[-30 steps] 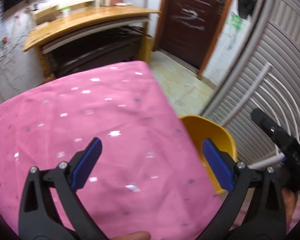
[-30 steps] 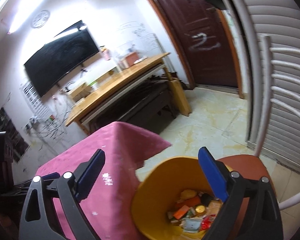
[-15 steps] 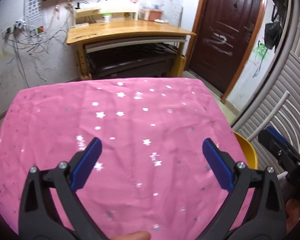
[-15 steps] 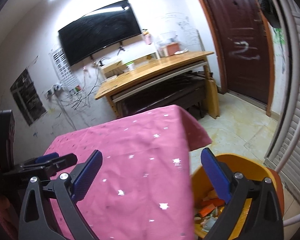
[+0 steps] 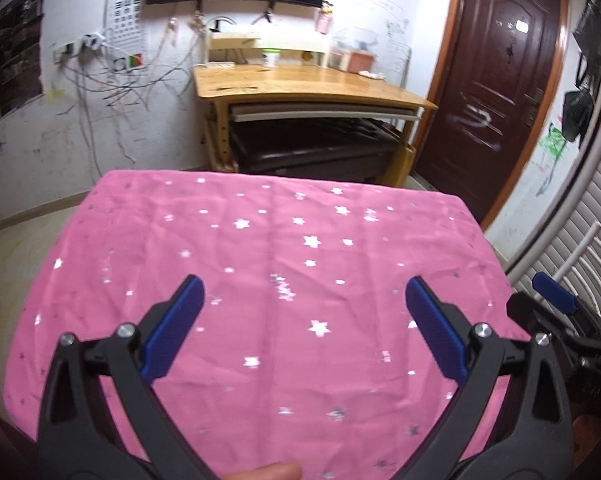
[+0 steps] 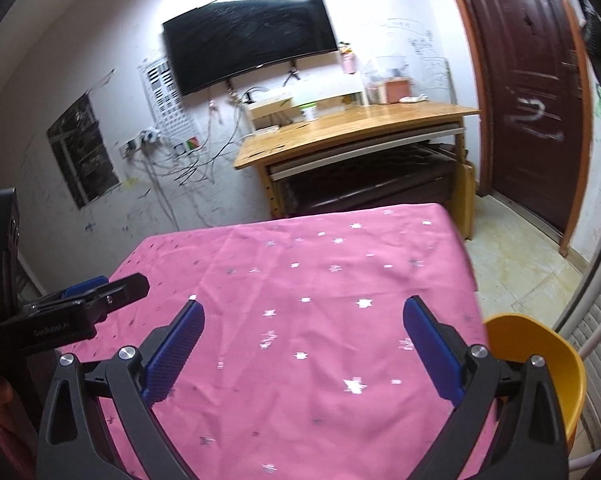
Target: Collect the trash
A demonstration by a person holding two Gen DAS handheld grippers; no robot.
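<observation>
A: What fills the middle of the frame?

B: A pink tablecloth [image 6: 308, 288] with silver stars, wrinkled, covering a table. The right gripper [image 6: 302, 344] hangs over it at the bottom, blue pads spread wide, nothing between them.

A: And at the edges?

B: At lower right, a yellow bin [image 6: 556, 364] sits just beside the table's corner. At left, the left gripper [image 6: 96, 296] pokes in over the cloth's edge. In the upper half, a wooden desk [image 6: 356, 128] stands under a dark wall screen [image 6: 248, 32]; a brown door [image 6: 528, 92] is at upper right.

Pink starred tablecloth [image 5: 284, 280], wooden desk [image 5: 300, 80]
</observation>
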